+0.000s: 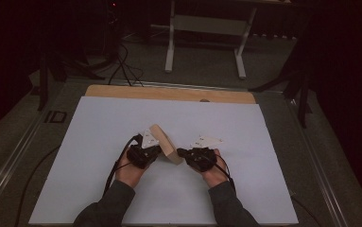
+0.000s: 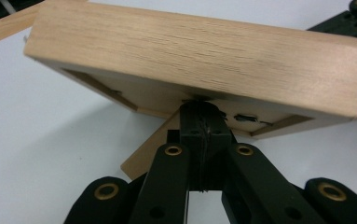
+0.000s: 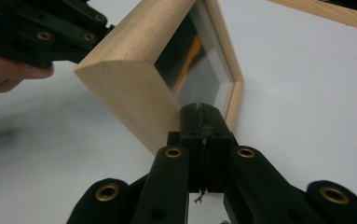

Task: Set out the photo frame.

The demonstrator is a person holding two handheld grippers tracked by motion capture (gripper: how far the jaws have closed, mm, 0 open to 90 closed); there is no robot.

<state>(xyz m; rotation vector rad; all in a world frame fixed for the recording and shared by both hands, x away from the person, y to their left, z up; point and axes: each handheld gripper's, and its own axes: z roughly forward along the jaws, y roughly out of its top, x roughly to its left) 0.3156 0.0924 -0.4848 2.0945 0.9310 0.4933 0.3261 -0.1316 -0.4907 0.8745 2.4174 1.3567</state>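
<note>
One wooden picture frame (image 1: pixel 165 144) stood tilted on the white sheet (image 1: pixel 98 142) between two grippers; the left gripper (image 1: pixel 156 150) had its jaws closed against the frame's back (no gap between them); the right gripper (image 1: pixel 180 152), jaws likewise closed, touched its near corner.

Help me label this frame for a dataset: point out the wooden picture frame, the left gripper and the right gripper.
wooden picture frame (image 1: pixel 166 143), high view, on its top edge.
left gripper (image 2: pixel 203 109), left gripper view, at its closed fingertips.
right gripper (image 3: pixel 204 114), right gripper view, at its closed fingertips.
</note>
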